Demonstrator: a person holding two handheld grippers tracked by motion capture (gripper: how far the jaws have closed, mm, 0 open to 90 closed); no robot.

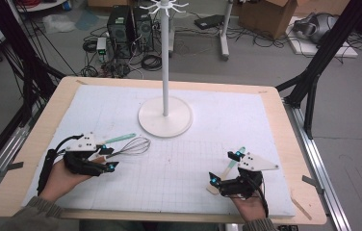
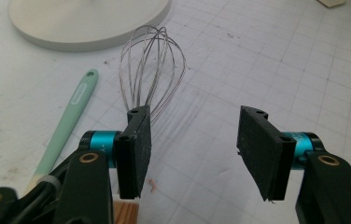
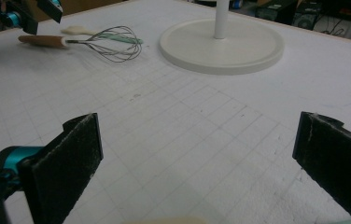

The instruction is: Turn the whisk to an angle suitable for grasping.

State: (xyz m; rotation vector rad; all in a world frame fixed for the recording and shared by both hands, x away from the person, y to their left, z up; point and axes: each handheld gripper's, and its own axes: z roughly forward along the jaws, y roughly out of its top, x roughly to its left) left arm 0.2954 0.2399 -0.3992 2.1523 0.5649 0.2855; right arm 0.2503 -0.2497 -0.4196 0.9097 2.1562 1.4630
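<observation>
- The right hand-held gripper sits near the front right of the surface, held by a hand that comes in from the bottom edge; its jaws are spread wide with only the white gridded mat between them.
- A pale flat utensil with a green handle tip lies on the mat just beside that gripper; part of it is hidden by the gripper, so its shape is hard to tell.
- The left hand-held gripper rests at the front left, held by the other hand; its jaws are also spread apart and pinch nothing.
- In the left gripper view, the whisk lies just ahead of that gripper's jaws, its thin wire loops fanning into a rounded bulb and pointing toward the stand.
- The right gripper view shows the whisk's brown wooden handle, lying flat on the mat with the wires running on from it.
- A spatula with a mint-green handle and a hanging hole at its end lies just beside the whisk, roughly parallel to it.
- Farther back, near the middle of the mat, stands a white rack with a round flat base and a tall thin pole topped by a ring of hooks.
- Beyond the surface, the floor holds computer towers, tangled cables and cardboard boxes.
</observation>
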